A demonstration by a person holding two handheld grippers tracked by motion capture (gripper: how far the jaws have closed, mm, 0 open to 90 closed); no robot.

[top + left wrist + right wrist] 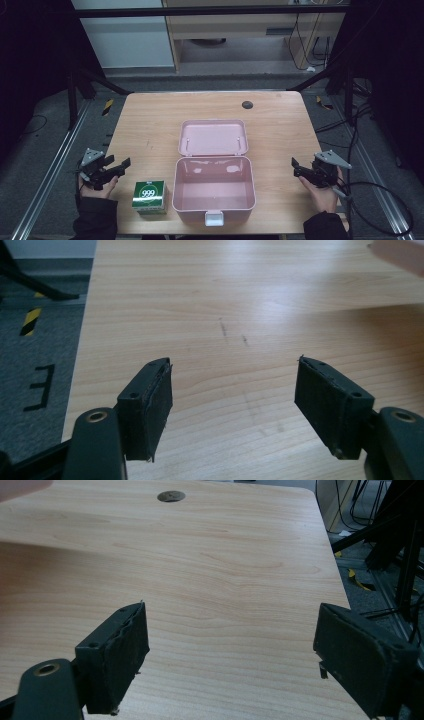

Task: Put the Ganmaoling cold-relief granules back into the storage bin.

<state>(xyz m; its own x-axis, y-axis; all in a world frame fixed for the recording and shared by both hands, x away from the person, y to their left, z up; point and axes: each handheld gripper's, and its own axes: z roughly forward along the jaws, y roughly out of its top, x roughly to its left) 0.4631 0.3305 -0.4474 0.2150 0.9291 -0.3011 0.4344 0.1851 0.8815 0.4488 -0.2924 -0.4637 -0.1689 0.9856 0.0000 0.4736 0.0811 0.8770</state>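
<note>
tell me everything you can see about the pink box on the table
The pink box looks like smooth, glossy plastic with rounded corners. It stands open and empty near the front middle of the wooden table, its lid swung back behind it and lying inside-up. A pale latch sticks out from its front wall. A green carton stands just to its left, apparently not touching; both grippers are well clear of it.

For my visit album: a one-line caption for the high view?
Open pink box centred on wooden table, green carton beside it, flanked by two open hand-held grippers.

Two hands hold grippers above the table's near corners: left gripper (116, 166) at the left edge, right gripper (299, 169) at the right edge, jaws apart.
</note>
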